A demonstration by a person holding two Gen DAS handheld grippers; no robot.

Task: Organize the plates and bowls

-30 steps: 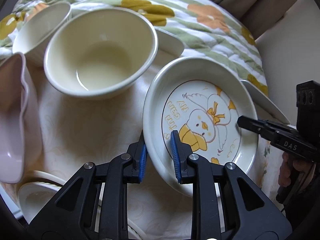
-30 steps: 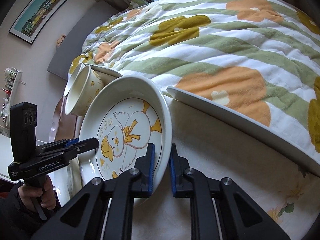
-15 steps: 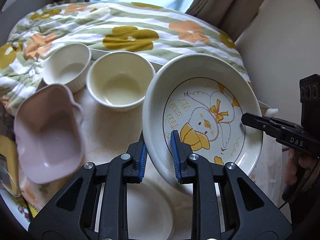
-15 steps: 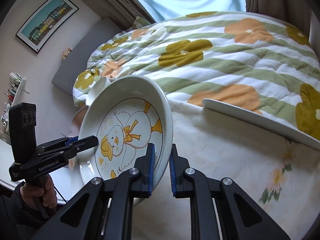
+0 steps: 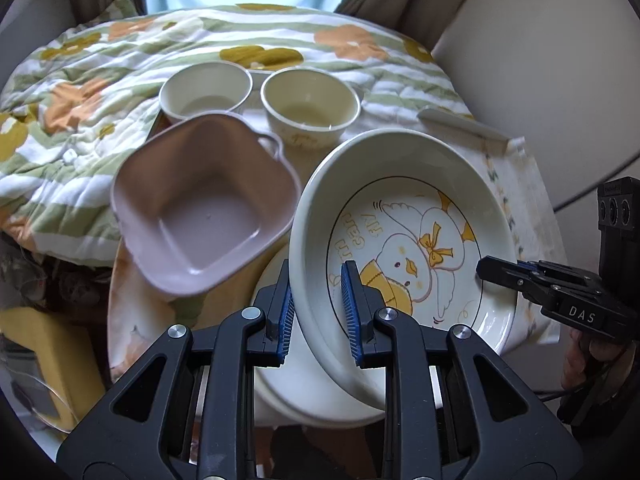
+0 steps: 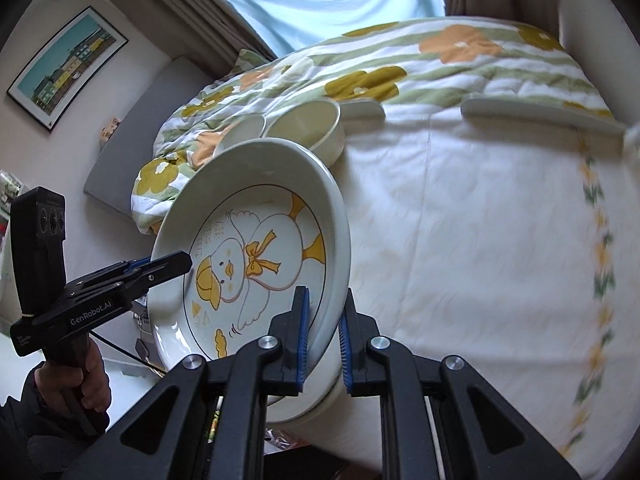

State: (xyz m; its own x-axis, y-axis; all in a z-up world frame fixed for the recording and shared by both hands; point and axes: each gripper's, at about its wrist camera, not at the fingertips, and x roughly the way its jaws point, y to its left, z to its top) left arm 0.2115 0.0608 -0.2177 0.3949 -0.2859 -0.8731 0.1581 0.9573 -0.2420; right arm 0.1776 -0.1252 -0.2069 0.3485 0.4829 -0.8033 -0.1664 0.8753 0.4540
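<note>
A deep white duck plate (image 5: 404, 240) hangs in the air, tilted, held at opposite rims by both grippers. My left gripper (image 5: 318, 308) is shut on its near rim. My right gripper (image 6: 323, 340) is shut on its other rim; it also shows in the left wrist view (image 5: 496, 270). The plate fills the left of the right wrist view (image 6: 256, 256). A plain white plate (image 5: 304, 392) lies under it on the table. A pink square bowl (image 5: 200, 208) and two cream bowls (image 5: 206, 90) (image 5: 310, 102) stand further back.
A table with a cream floral cloth (image 6: 480, 240) butts against a bed with a flowered quilt (image 5: 120, 60). Two white plates (image 6: 540, 114) (image 6: 362, 108) lean at the table's far edge. A wall (image 5: 540, 60) stands to the right.
Both grippers have lifted the duck plate up and back toward the near table edge. The bowls now look smaller and farther, and the plain white plate shows beneath it.
</note>
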